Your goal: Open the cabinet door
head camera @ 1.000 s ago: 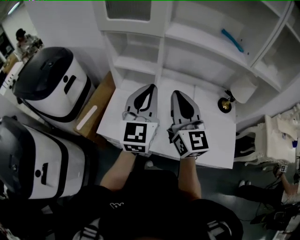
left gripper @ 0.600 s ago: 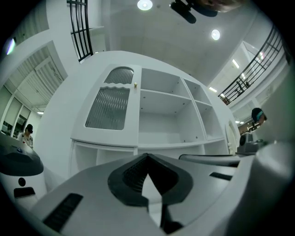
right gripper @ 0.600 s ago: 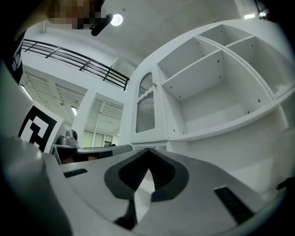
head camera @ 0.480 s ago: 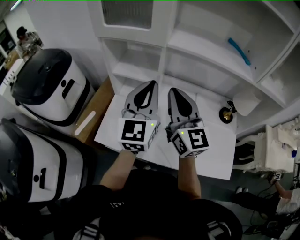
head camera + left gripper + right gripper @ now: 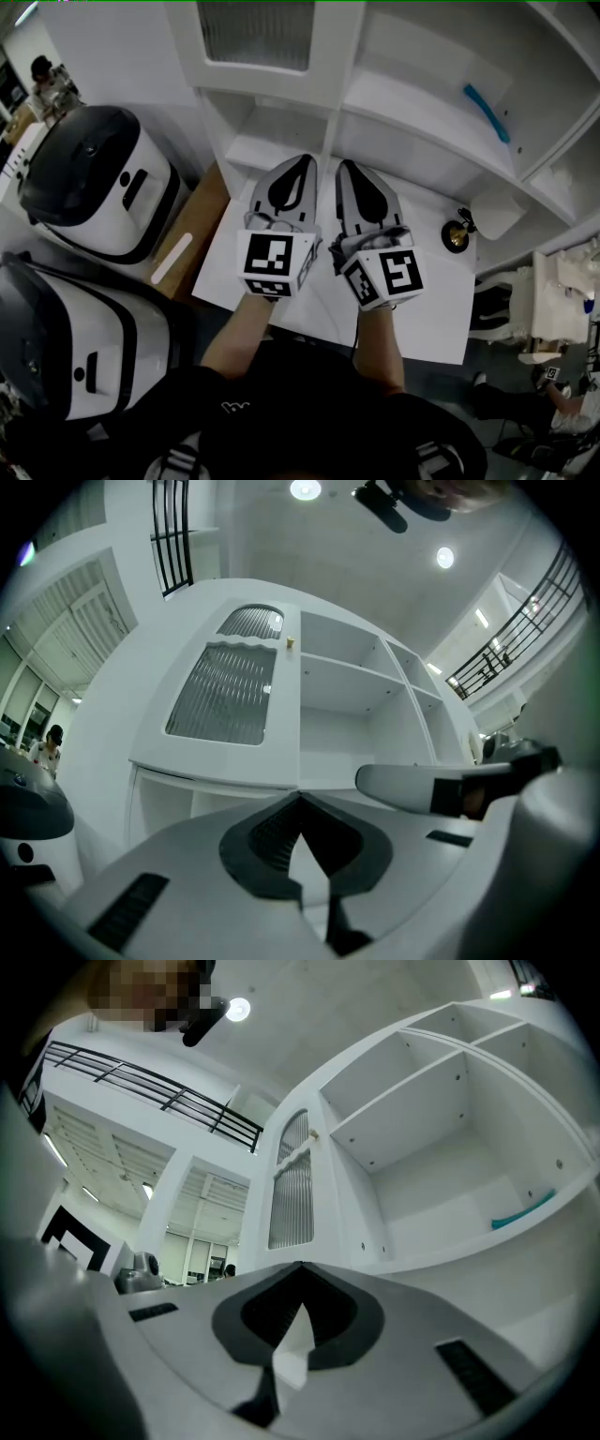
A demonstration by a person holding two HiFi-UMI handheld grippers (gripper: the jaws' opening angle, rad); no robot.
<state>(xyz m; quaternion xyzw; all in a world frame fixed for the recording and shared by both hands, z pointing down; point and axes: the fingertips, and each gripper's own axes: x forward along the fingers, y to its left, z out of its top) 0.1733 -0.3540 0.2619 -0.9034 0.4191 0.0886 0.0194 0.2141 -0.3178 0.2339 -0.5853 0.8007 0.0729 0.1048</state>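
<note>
The left gripper [image 5: 305,162] and right gripper [image 5: 344,167] hang side by side over the table [image 5: 441,305], the cabinet door [image 5: 258,37] beyond them at upper left, open shelves [image 5: 422,103] to its right, and two machines [image 5: 94,178] left of the table.

A white table [image 5: 441,319] stands on a dark grey floor [image 5: 506,352]. To its left sit two bulky white-and-black machines [image 5: 94,178], with a brown board [image 5: 199,220] between the farther one and the table. Round ceiling lights [image 5: 305,489] shine overhead. Black railings [image 5: 511,630] line an upper level.
</note>
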